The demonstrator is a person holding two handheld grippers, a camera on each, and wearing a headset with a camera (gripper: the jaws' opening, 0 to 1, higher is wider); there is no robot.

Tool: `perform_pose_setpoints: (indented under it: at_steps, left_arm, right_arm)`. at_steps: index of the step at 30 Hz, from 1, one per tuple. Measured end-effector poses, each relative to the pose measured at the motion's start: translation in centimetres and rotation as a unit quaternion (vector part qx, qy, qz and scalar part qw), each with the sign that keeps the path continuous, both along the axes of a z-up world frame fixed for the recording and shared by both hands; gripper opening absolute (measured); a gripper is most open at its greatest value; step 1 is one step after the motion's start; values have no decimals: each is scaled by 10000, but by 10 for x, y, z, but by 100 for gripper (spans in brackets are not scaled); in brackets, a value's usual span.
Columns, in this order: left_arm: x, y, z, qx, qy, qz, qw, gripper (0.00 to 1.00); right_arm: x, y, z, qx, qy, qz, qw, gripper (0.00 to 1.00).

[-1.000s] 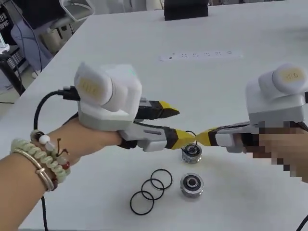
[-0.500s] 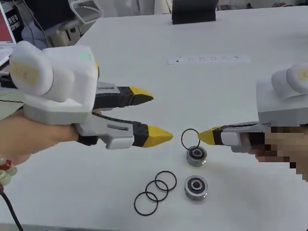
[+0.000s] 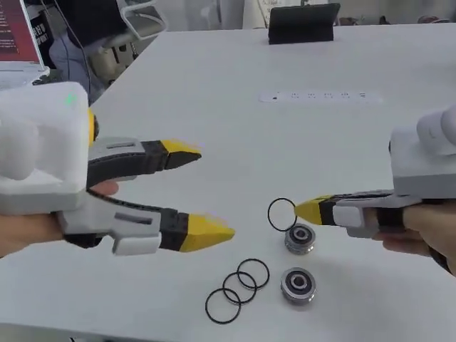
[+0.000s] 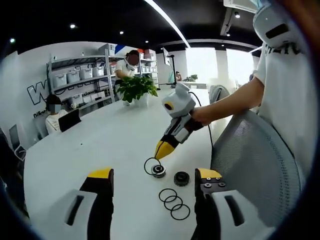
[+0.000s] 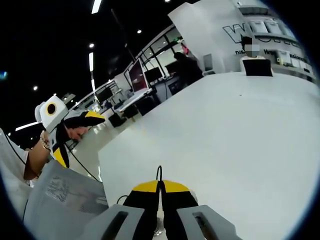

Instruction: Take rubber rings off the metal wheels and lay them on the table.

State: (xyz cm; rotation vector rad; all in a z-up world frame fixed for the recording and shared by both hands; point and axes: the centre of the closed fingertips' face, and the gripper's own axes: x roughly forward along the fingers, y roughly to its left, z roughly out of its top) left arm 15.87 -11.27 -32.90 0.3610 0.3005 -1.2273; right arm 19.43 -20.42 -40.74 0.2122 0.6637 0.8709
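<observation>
While right gripper [image 3: 298, 209] pinches ring [image 3: 281, 214], left gripper [image 3: 206, 191] gapes.

The table [image 3: 228, 107] is smooth, matt white, and on it a wheel [image 3: 300, 239] and a second wheel [image 3: 298, 285] show bright, glossy metal with dark centres. Beside the wheels, three thin black rings [image 3: 239, 287] look like matt rubber, as does the ring [image 3: 269, 212] pinched in the right gripper [image 3: 299, 209]. It and the left gripper [image 3: 208, 191] have matt white plastic housings and black jaws with smooth yellow tips.

Above the table [image 3: 235, 85], the left gripper [image 3: 215, 191] hangs with jaws spread wide; the right gripper [image 3: 298, 209] has its jaws pinched together on a rubber ring [image 3: 270, 214].
</observation>
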Motion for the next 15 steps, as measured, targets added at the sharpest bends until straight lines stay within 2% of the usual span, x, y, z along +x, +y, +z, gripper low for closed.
perform_pose_setpoints:
  at_steps: [3,8,15]
  left_arm:
    - [-6,8,-8,76,56,22,10000,68]
    - [-19,17,-17,-11,203,33,9998,78]
    - [-25,34,-43,243,373,284,9986,84]
  right_arm:
    - [-2,3,0,7,4,64,10000,0]
    - [-6,8,-1,-5,26,163,9999,0]
    - [-13,15,-4,-15,90,351,9993,0]
